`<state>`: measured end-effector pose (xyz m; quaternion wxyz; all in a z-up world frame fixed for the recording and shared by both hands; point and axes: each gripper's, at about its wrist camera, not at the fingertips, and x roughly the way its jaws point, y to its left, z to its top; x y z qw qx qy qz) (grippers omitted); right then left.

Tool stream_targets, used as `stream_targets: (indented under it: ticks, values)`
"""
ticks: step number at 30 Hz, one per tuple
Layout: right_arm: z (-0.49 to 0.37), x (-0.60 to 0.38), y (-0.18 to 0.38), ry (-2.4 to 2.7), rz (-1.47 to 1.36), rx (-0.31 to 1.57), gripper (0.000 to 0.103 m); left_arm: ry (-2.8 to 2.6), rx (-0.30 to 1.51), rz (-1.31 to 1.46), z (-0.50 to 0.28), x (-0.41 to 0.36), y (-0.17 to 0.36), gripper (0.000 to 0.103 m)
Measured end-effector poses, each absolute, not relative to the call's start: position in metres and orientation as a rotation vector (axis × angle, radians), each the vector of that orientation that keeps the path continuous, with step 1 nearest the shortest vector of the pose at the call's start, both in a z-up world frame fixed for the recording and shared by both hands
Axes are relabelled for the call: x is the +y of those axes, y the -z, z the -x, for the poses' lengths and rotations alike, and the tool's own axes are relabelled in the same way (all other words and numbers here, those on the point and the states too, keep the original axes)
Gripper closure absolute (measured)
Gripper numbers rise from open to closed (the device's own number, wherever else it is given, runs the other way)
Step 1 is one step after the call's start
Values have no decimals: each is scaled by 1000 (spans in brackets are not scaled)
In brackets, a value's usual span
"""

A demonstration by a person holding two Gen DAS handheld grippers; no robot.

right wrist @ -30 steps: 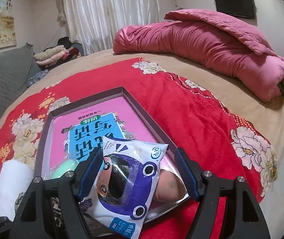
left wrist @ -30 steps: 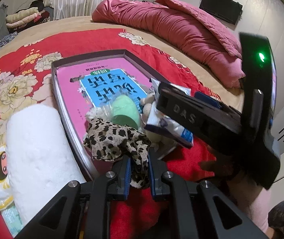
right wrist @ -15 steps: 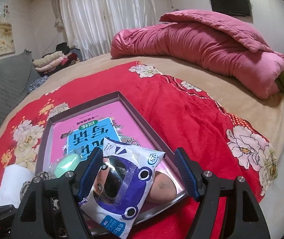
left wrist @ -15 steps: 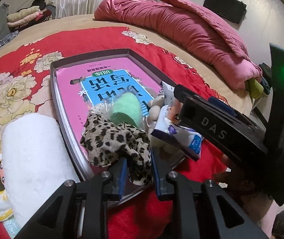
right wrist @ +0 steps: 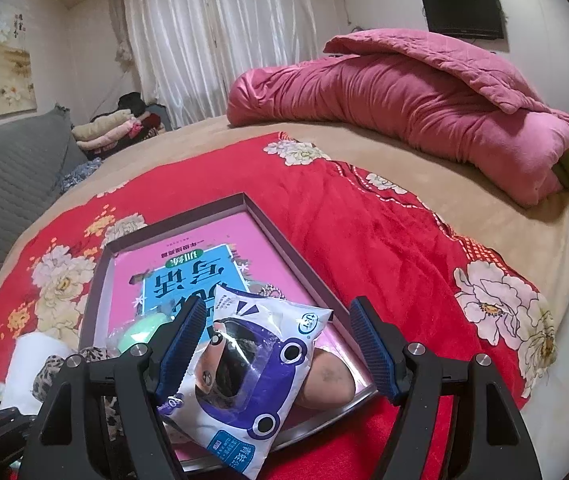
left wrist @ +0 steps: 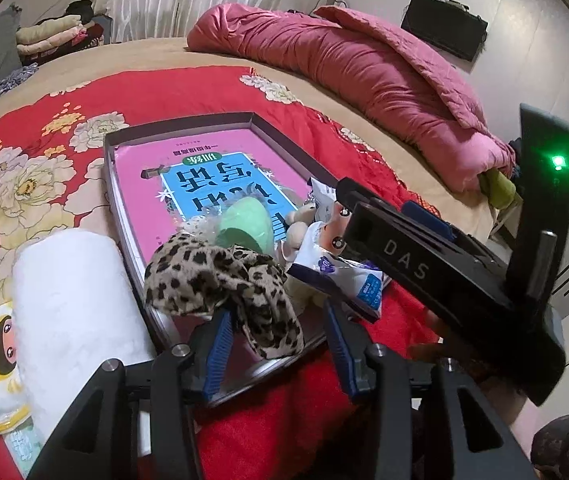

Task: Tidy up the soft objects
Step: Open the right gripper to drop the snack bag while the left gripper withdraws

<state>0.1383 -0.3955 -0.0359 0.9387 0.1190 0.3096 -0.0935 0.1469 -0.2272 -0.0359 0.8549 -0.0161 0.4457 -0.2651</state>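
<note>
Opening now: left gripper [left wrist: 280, 344] jaws have just been spreading, pads clear of the leopard-print fabric scrunchie [left wrist: 220, 280] they pinched a second ago. It now lies between them on the near rim of the shallow grey tray [left wrist: 188, 124], 6 o'clock from the green egg-shaped sponge [left wrist: 246, 222]. Right gripper [right wrist: 280, 344] unchanged: jaws wide, white-and-purple plastic snack packet [right wrist: 252, 376] lying loose between them, left pad possibly grazing it.

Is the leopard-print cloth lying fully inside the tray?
No. The leopard-print cloth drapes over the tray's near rim, one end hanging outside between the left hand-held gripper's parted fingers.
</note>
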Motion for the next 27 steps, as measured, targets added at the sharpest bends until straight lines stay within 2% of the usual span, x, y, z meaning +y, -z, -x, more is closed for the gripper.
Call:
stream_targets:
  ticks: [7, 27]
  values:
    - [-138, -395, 35, 192, -245, 630, 28, 554, 923, 71, -146, -218, 30, 47]
    - [-135, -407, 38, 206, -289, 627, 28, 643, 922, 121, -139, -221, 20, 44]
